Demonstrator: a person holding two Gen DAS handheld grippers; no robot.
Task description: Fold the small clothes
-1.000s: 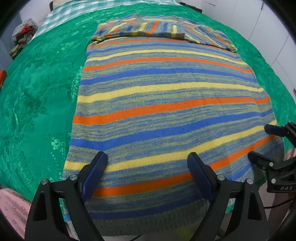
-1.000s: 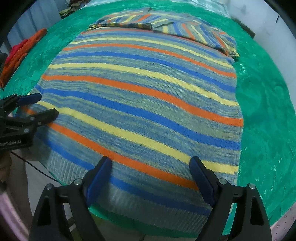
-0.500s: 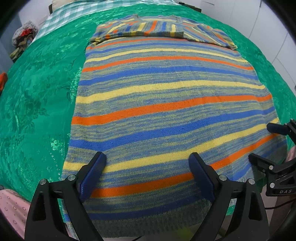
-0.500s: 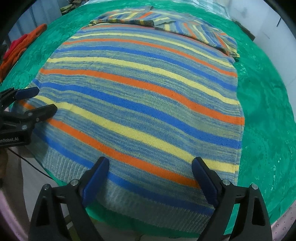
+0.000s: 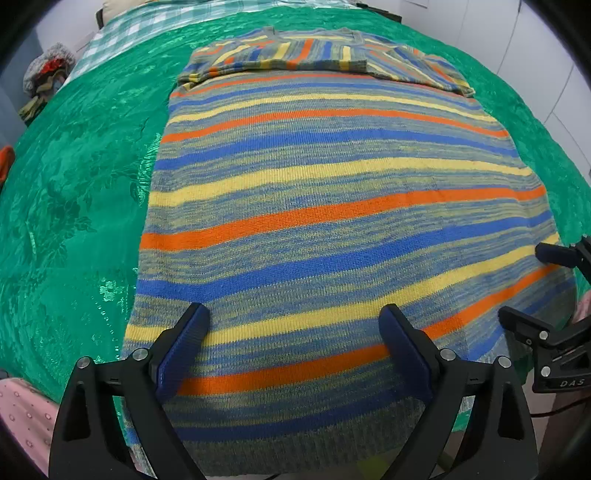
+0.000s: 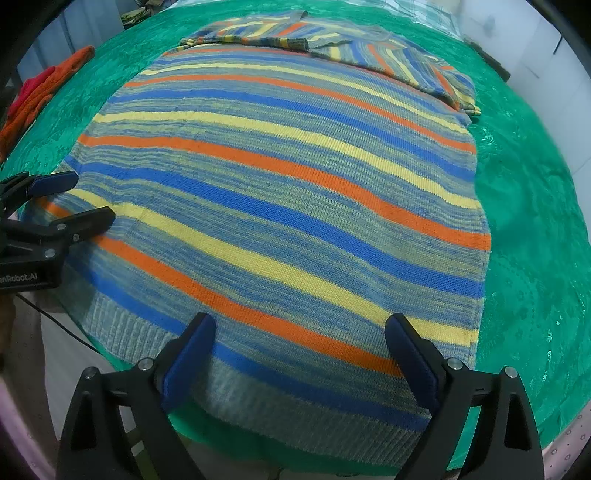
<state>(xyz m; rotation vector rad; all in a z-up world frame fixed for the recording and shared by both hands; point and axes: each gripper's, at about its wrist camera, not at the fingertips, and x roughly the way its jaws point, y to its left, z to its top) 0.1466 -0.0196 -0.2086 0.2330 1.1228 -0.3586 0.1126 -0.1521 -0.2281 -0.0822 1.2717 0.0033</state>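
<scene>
Where green bedspread (image 5: 74, 192) meets white wall (image 5: 546, 74), striped sweater (image 5: 332, 206) lies flat — both jaws wide.

One knitted sweater striped in blue, yellow, orange and grey (image 5: 332, 221) lay on one shiny green patterned bedspread (image 5: 74, 206), and it served as the landmark here. Two sleeves (image 5: 280, 55) were folded across the sweater's far end. Two black grippers with blue pads stood at the sweater's near hem: the left gripper (image 5: 293, 332) and the right gripper (image 6: 299, 339), each with two fingers, four in all, spread apart. One green-and-white checked cloth (image 5: 147, 22) lay beyond the sweater's far end. One orange-red garment (image 6: 40, 92) lay well to the sweater's left, and one heap of mixed clothes (image 5: 44, 81) sat there too.
</scene>
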